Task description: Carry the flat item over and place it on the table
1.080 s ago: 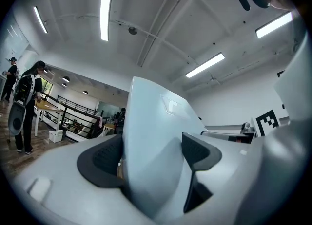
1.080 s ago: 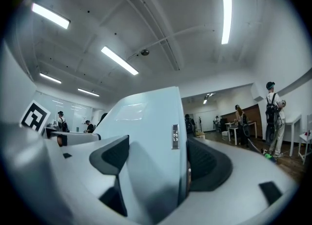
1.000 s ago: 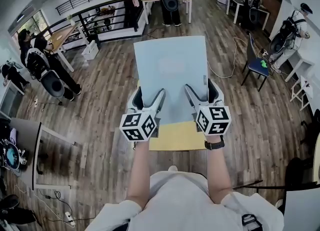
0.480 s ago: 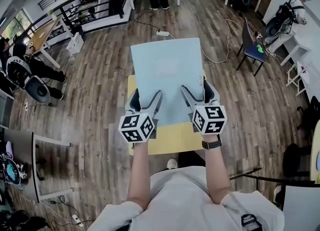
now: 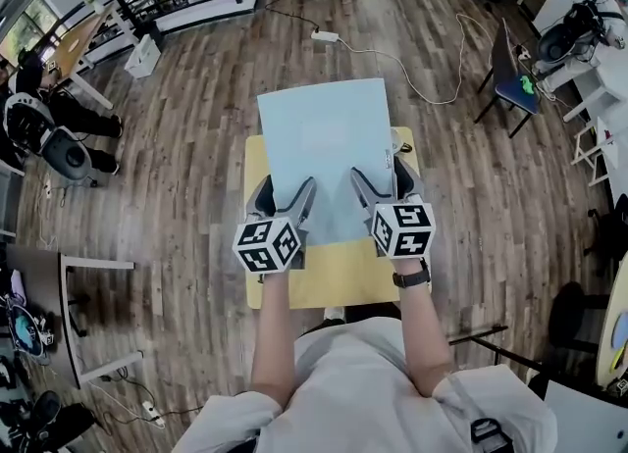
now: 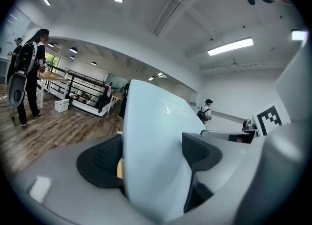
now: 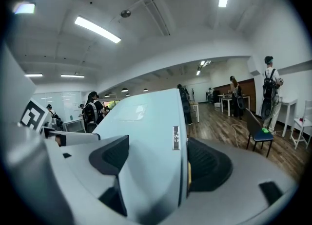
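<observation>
**Board brought further over the yellow table**

Carried forward since a second ago, with more of the yellow table (image 5: 324,279) now showing below and to either side of the jaws. Left gripper (image 5: 286,194) closed on the near left part of the pale blue board (image 5: 329,142), the sheet pinched between its two dark pads (image 6: 100,160). Board (image 6: 151,121) running straight ahead from between those jaws, above the table rather than resting on it, as far as can be told. Right gripper (image 5: 381,181) likewise clamped on the near right part, the sheet (image 7: 146,121) gripped between its pads (image 7: 209,163). Small grey label (image 7: 175,138) on the board just ahead of the right-hand jaw. Wooden floor (image 5: 186,157) all round, well below both grippers.
</observation>
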{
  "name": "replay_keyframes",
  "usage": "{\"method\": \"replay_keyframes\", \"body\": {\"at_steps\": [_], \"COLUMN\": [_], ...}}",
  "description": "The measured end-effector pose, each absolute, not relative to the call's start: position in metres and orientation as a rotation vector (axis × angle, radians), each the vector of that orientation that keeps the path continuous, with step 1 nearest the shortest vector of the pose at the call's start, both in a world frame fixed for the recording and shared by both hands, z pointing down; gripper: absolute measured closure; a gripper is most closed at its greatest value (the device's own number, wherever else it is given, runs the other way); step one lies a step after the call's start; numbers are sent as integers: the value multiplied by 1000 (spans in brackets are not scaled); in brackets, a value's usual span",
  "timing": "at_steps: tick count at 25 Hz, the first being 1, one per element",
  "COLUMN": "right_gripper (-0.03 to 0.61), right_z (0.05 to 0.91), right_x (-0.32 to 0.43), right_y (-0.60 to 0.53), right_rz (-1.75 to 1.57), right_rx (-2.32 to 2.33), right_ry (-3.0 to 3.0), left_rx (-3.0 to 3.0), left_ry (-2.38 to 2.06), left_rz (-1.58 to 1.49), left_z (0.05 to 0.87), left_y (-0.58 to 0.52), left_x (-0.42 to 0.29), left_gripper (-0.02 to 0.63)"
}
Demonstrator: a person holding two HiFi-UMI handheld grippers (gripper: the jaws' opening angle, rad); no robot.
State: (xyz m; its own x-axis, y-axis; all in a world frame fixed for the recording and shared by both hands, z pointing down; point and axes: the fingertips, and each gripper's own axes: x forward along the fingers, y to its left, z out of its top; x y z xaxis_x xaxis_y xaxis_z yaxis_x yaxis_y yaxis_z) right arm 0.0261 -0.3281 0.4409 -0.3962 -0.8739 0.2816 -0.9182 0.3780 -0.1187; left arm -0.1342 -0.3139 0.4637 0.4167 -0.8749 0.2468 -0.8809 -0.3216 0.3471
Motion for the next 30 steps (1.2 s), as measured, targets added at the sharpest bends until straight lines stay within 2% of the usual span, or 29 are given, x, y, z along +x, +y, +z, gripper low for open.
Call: {"method": "replay_keyframes", "body": {"at_steps": [11,30], "right_gripper": [236,236], "right_z": [522,660], "right_x": [31,12], "right_y": [-373,-380], "right_rz": [583,845], "right_rx": [1548,1340], "right_ry": [-2352,-2214], "left_rx": [2134,1893], "left_ry": [-1455,-1433], "left_rz": [163,397], "left_z": [540,667], "left_y": [-358,-357], "left_x": [-130,-147], "left_gripper": [236,238]}}
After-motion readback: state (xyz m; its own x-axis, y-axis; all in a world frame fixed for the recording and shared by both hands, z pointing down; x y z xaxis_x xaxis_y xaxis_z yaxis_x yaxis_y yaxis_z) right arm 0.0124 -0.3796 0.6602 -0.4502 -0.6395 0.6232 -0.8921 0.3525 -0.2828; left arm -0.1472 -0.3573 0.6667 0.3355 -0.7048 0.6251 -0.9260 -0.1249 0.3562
